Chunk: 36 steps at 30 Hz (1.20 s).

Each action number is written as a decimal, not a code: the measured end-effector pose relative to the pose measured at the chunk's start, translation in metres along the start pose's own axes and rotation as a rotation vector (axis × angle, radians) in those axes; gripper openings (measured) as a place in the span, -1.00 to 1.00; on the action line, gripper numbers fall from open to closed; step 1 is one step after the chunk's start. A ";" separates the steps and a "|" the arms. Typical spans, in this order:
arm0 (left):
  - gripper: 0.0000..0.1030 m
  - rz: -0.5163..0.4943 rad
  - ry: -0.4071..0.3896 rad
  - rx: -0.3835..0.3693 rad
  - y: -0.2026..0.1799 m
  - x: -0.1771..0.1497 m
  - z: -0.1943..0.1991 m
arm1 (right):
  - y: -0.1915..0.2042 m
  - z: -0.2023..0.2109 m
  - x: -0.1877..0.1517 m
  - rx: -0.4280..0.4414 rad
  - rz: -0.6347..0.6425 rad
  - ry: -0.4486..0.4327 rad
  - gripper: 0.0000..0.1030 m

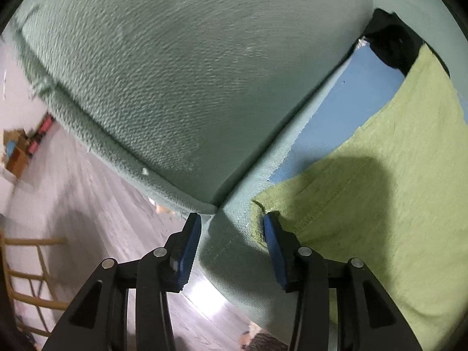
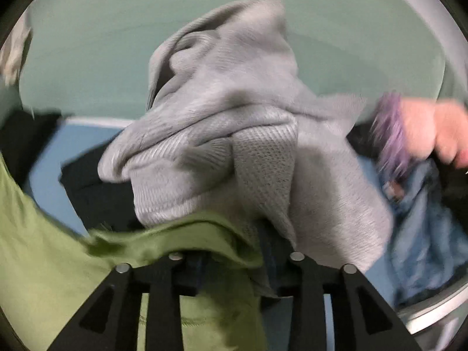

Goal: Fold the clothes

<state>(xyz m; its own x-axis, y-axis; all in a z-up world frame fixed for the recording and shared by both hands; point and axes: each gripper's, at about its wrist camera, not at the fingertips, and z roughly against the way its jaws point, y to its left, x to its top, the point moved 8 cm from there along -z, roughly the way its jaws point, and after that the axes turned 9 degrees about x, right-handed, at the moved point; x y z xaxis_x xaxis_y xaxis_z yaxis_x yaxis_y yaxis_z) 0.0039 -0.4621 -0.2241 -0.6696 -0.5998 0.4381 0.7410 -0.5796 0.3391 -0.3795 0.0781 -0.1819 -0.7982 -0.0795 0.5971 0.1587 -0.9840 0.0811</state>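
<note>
A bunched grey knit garment (image 2: 222,134) is pinched in the right claw (image 2: 237,266); the left claw (image 1: 232,234) is spread beside a green cloth (image 1: 380,204). No writing is legible.

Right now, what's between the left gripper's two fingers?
Only bare teal sofa upholstery; the left gripper is open, its right finger touching the green garment's corner, in the left wrist view.
</note>
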 end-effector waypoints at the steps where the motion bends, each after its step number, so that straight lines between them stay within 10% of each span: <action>1: -0.10 -0.009 -0.004 0.004 -0.001 -0.001 0.001 | -0.004 0.007 -0.002 0.047 -0.046 -0.014 -0.09; 5: -0.10 -0.006 0.002 -0.018 0.001 -0.004 0.001 | -0.022 0.048 -0.012 0.181 -0.196 -0.082 0.53; 8: 0.11 0.034 -0.004 -0.050 0.012 -0.011 0.000 | -0.028 0.094 -0.050 0.190 -0.157 -0.083 0.54; 12: 0.31 0.137 0.023 -0.143 0.028 -0.022 -0.006 | 0.011 0.141 -0.172 0.281 -0.014 0.102 0.52; 19: 0.31 0.338 0.125 -0.525 0.045 -0.062 0.027 | 0.063 0.151 -0.397 0.589 -0.237 0.428 0.42; 31: 0.31 0.463 0.166 -0.636 0.040 -0.108 0.047 | 0.100 0.117 -0.431 0.781 -0.479 0.493 0.37; 36: -0.18 0.427 0.170 -0.662 0.010 -0.078 0.042 | 0.115 0.115 -0.444 0.830 -0.530 0.509 -0.42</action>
<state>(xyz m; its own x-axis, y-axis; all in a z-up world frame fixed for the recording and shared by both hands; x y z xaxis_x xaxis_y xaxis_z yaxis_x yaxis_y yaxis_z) 0.0656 -0.3982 -0.2200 -0.3734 -0.8883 0.2675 0.7867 -0.4560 -0.4161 0.0597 0.0189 -0.3454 -0.9956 0.0764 -0.0537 -0.0855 -0.5152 0.8528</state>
